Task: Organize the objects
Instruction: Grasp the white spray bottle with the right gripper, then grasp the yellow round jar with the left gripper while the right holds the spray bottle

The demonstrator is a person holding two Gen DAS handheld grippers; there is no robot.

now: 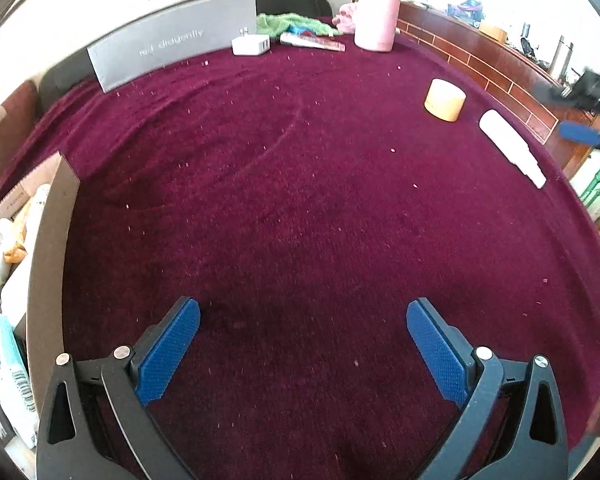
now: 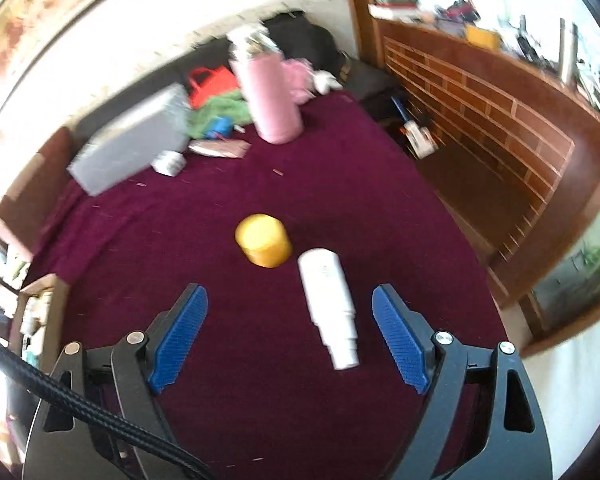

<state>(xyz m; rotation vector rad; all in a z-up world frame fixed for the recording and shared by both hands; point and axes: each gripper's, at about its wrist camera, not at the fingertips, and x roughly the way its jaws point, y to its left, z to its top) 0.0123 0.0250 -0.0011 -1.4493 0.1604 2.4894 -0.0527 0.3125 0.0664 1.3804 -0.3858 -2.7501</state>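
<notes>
- mostly, the maroon cloth (image 1: 300, 184) is lying bare through its middle, giving wide open room between the clutter at the far edge and the near side.
- along the far edge, a grey box (image 1: 172, 40), a white charger (image 1: 251, 45), a green rag (image 1: 296, 24) and a pink flask (image 1: 376, 12) are standing or lying close together.
- at the left edge, a cardboard box (image 1: 48, 248) is sitting with packets inside it, its wall just beside the left gripper (image 1: 303, 344).
- on the right, the cloth is ending at a drop, with a brick-patterned wooden wall (image 2: 480, 108) beyond it.
- the left gripper is hovering over bare cloth, its blue pads spread wide with nothing between them.
- the right gripper (image 2: 290, 332) is also holding its pads wide apart, not touching anything; the view is blurred.
- a white bottle (image 2: 330, 304) is lying on its side near the right edge, cap end pointing toward the camera, sitting between the right gripper's fingers but nearer the right-hand one, clear of both pads.
- a yellow jar (image 2: 263, 245) is standing upright just beyond the bottle's far end, near it but apart, ahead of the fingers.
- in the left wrist view, jar and bottle are lying far off to the right, well apart from the left gripper.
</notes>
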